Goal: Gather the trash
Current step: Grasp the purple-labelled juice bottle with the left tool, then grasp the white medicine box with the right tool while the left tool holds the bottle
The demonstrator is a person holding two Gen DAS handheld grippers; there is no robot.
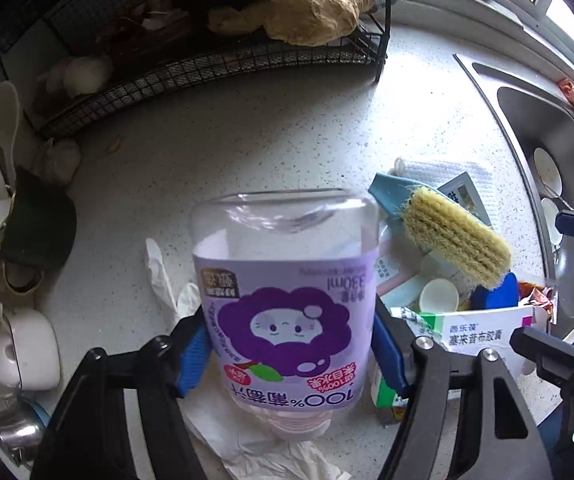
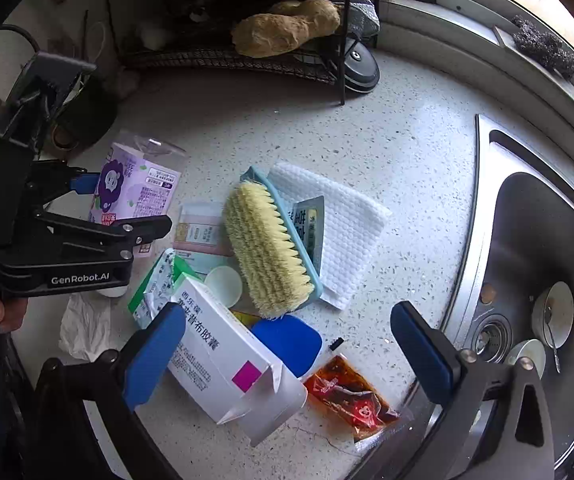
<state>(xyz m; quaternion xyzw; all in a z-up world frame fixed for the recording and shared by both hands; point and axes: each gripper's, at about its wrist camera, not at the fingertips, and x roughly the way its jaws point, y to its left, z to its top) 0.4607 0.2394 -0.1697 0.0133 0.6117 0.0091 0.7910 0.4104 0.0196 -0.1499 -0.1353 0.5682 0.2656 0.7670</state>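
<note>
My left gripper (image 1: 289, 354) is shut on an empty grape juice bottle (image 1: 287, 304) with a purple label, held bottom end away from the camera above the speckled counter (image 1: 247, 140). In the right wrist view the bottle (image 2: 135, 184) and the left gripper (image 2: 87, 184) show at the left. My right gripper (image 2: 287, 352) is open and empty above a white medicine box (image 2: 223, 360), a blue lid (image 2: 287, 340) and a red sauce packet (image 2: 351, 400). A crumpled tissue (image 2: 83, 328) lies at the left.
A yellow-bristled scrub brush (image 2: 267, 248) lies on a white cloth (image 2: 347, 232) among small boxes and a white cap (image 2: 225, 284). A steel sink (image 2: 535, 248) with bowls is at the right. A black wire rack (image 2: 247, 56) stands at the back.
</note>
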